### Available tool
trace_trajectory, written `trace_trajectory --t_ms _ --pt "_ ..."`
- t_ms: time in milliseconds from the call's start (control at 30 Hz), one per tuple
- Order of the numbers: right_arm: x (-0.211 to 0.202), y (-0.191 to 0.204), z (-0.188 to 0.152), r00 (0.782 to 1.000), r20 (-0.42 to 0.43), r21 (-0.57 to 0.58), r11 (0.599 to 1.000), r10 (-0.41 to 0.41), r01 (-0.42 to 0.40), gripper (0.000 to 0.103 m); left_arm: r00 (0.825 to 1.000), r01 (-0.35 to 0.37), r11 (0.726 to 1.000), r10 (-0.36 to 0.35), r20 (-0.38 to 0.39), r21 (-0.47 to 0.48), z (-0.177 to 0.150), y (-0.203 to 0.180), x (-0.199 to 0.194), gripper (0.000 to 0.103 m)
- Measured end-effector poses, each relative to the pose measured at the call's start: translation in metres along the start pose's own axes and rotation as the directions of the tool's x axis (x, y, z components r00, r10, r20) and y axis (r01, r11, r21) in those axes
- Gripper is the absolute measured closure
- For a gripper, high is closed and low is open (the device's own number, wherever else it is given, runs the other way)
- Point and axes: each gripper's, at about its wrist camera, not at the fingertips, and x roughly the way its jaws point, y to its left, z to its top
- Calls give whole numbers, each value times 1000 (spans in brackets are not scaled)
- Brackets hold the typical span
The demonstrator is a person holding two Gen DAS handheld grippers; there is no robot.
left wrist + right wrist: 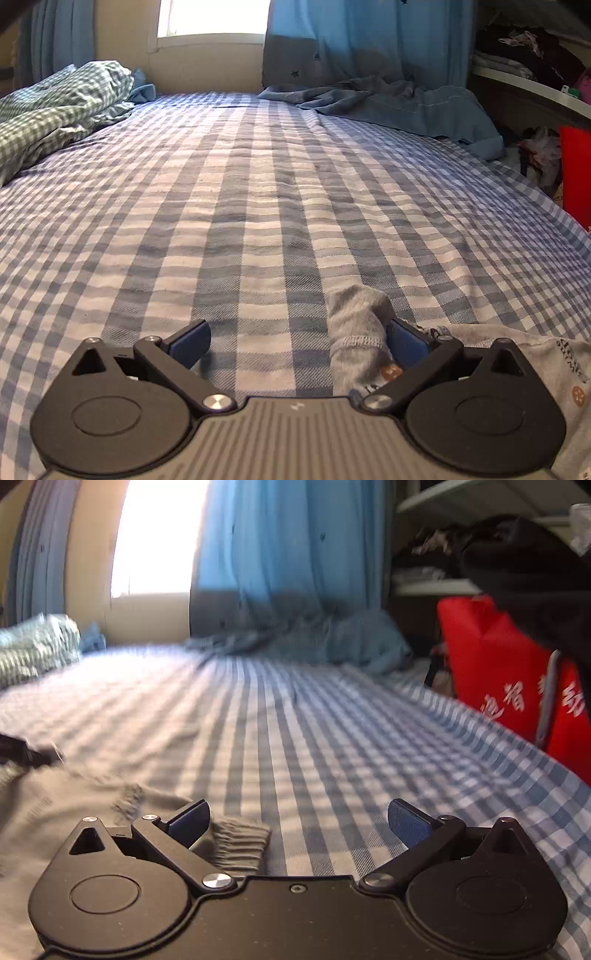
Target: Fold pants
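grey pants lie crumpled on a blue checked bedsheet, long axis unclear; print unreadable. left gripper, fingers spread, has a cuff against one pad. right gripper gapes beside the waistband. red bag shows chinese characters.

a home bedroom. a bed under a blue-and-white checked sheet fills the near and middle ground, with a rumpled green gingham quilt far left. blue curtains flank a bright window at the far wall. on the right, shelves hold piled clothes above a red bag.
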Motion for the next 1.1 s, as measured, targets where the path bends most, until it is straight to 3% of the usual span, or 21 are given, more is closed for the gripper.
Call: trace_trajectory --t_ms 67,167,267,400,467,567,700,800,933,1000,1100 --pt "-27 2 1 997 65 14 999 46 -47 1 1000 23 999 -23 3 -33 -3 4 -18 0" --pt "-52 13 -3 993 74 -19 996 93 -92 1 998 70 996 -69 3 -51 -16 8 -43 0" --pt "-63 22 -15 994 39 -49 993 105 -104 1 994 105 994 -105 0 -26 -39 7 -65 0" --pt "-66 23 -37 997 -49 -12 998 60 -60 1 995 94 994 -92 -29 53 -74 2 -75 1" --pt "-67 20 -48 995 -91 18 999 42 -41 1 996 80 994 -83 34 76 -91 0 -83 1" --pt "-71 12 -57 991 -114 97 993 77 -66 1 996 76 995 -79 46 62 -97 1 -91 1" --pt "-74 0 -42 980 -112 134 979 166 -151 1 996 88 995 -90 28 54 -91 0 -96 0" --pt "-62 -17 -29 945 -147 229 939 293 -256 1 987 159 987 -160 26 39 -87 -3 -98 0" --pt "-37 -36 -26 887 -211 414 860 410 -299 1 947 322 946 -322 -1 -37 -77 -4 -85 0" --pt "-37 -41 -26 881 -190 454 835 432 -312 1 947 314 945 -319 -38 -86 -75 -5 -74 0" --pt "-42 -47 -30 850 -157 536 766 502 -354 0 949 311 947 -314 -19 -78 -76 -7 -73 0"
